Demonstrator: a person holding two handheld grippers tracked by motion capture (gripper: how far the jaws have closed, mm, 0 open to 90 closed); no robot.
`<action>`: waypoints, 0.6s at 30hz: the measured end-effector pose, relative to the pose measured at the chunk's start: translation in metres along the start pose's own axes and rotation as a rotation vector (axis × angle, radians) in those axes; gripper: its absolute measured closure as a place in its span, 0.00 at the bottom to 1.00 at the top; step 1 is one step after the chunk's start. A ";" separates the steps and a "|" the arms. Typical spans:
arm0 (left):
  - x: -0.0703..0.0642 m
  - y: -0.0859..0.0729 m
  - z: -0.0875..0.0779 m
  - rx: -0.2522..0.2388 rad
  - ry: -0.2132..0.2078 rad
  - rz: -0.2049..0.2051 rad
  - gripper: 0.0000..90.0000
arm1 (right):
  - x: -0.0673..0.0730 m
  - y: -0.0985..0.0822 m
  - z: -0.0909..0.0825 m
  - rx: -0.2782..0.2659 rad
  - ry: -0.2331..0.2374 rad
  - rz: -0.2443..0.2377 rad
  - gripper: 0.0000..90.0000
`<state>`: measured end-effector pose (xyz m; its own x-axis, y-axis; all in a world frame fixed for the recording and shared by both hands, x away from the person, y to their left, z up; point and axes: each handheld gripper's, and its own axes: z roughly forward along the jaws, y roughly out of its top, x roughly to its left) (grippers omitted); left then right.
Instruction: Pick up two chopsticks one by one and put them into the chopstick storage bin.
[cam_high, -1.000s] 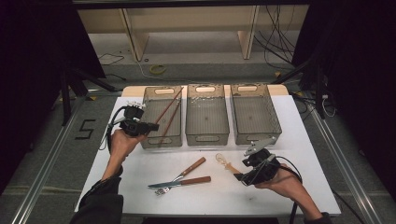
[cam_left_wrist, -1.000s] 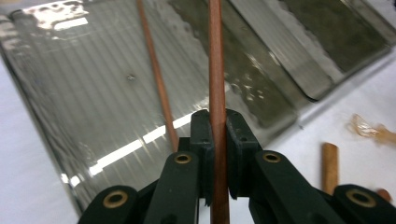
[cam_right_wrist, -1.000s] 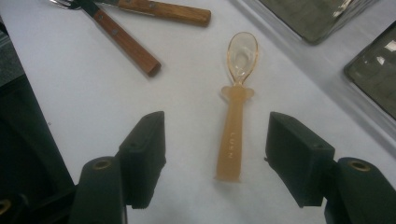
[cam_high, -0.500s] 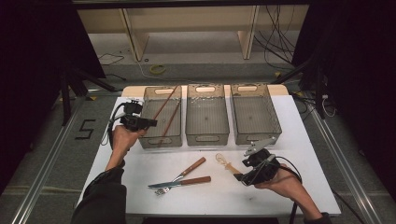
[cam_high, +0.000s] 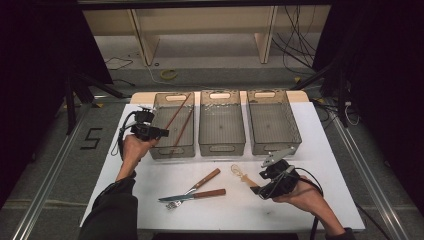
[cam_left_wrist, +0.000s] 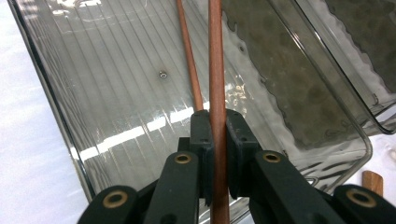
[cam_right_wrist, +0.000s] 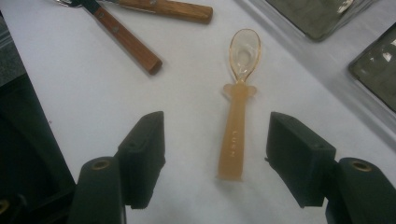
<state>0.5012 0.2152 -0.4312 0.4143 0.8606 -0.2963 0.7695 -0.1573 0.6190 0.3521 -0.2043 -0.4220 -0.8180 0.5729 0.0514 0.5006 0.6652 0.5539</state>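
Note:
My left gripper (cam_left_wrist: 215, 126) is shut on a brown wooden chopstick (cam_left_wrist: 215, 70), held over the smoky left bin (cam_high: 172, 151). A second chopstick (cam_left_wrist: 188, 65) lies slanted inside that bin. In the high view the left gripper (cam_high: 159, 133) sits at the bin's left wall. My right gripper (cam_right_wrist: 215, 140) stands open low over the white table, its jaws on either side of the handle of a translucent amber spoon (cam_right_wrist: 239, 107). Its pads are clear of the handle. From above, the spoon (cam_high: 241, 174) lies just left of the right gripper (cam_high: 259, 186).
A wooden-handled knife (cam_high: 200, 194) and fork (cam_high: 200, 182) lie crossed at the table's front middle. The middle bin (cam_high: 221, 148) and right bin (cam_high: 274, 147) stand in a row beside the left one. Cables trail off the table's right side.
The left gripper has shifted a little toward the left bin and lower, still with the chopstick in it. The right gripper has stayed put over the spoon.

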 end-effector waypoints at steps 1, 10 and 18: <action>0.000 0.000 0.001 0.001 0.002 -0.001 0.92 | 0.000 0.000 0.000 0.000 0.000 0.000 0.42; 0.003 0.001 0.004 0.014 0.018 -0.007 0.92 | 0.000 0.000 0.000 0.000 0.004 0.005 0.42; 0.005 0.005 0.009 0.033 0.040 -0.002 0.92 | 0.000 0.000 -0.001 0.000 0.005 0.004 0.42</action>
<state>0.5119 0.2145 -0.4365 0.3933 0.8794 -0.2681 0.7862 -0.1705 0.5939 0.3519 -0.2047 -0.4216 -0.8172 0.5734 0.0578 0.5043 0.6630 0.5533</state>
